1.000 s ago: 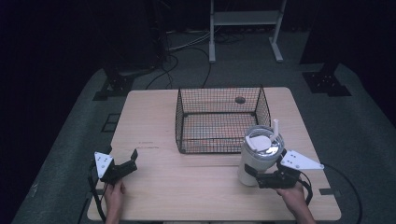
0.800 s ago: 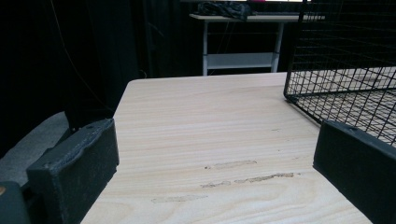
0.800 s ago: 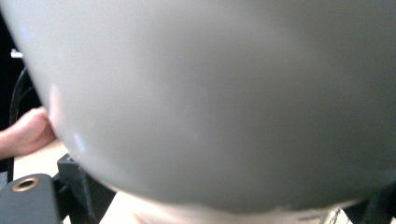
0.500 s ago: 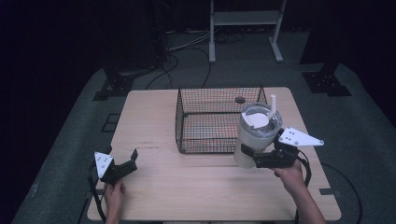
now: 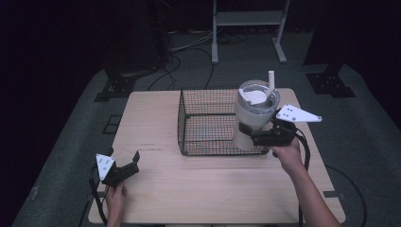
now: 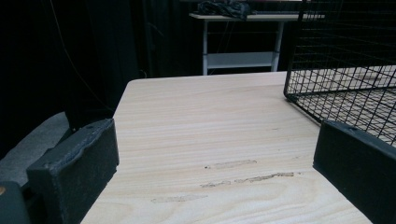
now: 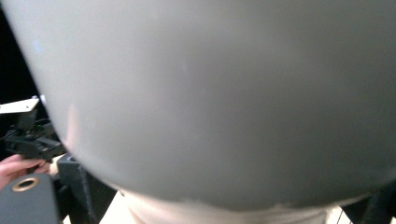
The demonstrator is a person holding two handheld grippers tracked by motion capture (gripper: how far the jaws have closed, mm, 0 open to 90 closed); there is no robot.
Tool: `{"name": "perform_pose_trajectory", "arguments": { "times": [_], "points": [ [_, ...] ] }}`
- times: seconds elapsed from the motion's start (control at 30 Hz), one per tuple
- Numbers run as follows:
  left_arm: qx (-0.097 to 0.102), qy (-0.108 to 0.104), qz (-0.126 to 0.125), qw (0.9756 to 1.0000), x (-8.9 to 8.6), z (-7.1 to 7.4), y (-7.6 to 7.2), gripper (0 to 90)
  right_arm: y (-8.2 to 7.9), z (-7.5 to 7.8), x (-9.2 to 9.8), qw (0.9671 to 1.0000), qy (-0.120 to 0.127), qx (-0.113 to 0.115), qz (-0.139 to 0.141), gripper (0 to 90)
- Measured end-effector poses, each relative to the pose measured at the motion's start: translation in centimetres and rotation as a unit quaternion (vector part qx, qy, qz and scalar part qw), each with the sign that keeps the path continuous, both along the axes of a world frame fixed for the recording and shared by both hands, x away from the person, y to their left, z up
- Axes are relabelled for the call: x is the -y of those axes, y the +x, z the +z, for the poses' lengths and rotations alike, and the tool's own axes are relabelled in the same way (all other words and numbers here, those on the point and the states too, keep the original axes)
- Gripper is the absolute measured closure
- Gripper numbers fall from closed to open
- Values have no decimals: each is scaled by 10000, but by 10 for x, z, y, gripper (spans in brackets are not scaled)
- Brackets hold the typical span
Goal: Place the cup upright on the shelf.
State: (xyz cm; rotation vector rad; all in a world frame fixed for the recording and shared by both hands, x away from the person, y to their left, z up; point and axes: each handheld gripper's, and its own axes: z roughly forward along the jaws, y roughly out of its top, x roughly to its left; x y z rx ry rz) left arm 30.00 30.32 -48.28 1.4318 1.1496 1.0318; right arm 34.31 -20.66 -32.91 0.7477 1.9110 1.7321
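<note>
Right gripper [image 5: 253, 137] is clamping the tumbler [image 5: 254, 113] mid-body over the basket's [image 5: 208, 118] right side; smooth, top-heavy, likely slippery; left gripper [image 5: 124, 166] is sitting open.

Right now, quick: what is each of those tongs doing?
Left tongs: open, holding nothing, low over the table.
Right tongs: closed on the white tumbler, lifted at the wire basket.

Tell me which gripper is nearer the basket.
Right. The right gripper holds the tumbler up at the basket's right end, over its rim. The left gripper rests open near the table's front left corner, apart from the basket.
</note>
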Motion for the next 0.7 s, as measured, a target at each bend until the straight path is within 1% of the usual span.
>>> {"name": "perform_pose_trajectory", "arguments": {
  "times": [0.03,0.17,0.33,0.47,0.6,0.7],
  "points": [
    [4,-26,2,10000,0,0,0,0,4,2,-1,10000,0,0,-22,82],
    [-1,-14,-4,10000,0,0,0,0,20,8,-6,10000,4,-13,-63,82],
    [16,-17,-11,10000,0,0,0,0,37,13,-13,10000,30,1,-53,82],
    [8,-11,-20,10000,0,0,0,0,49,13,-20,10000,8,-20,-68,82],
    [17,-16,-22,10000,0,0,0,0,61,10,-25,9999,50,-77,-59,82],
    [6,-6,-25,10000,0,0,0,0,69,9,-29,9999,-29,-84,-95,83]
  ]
}}
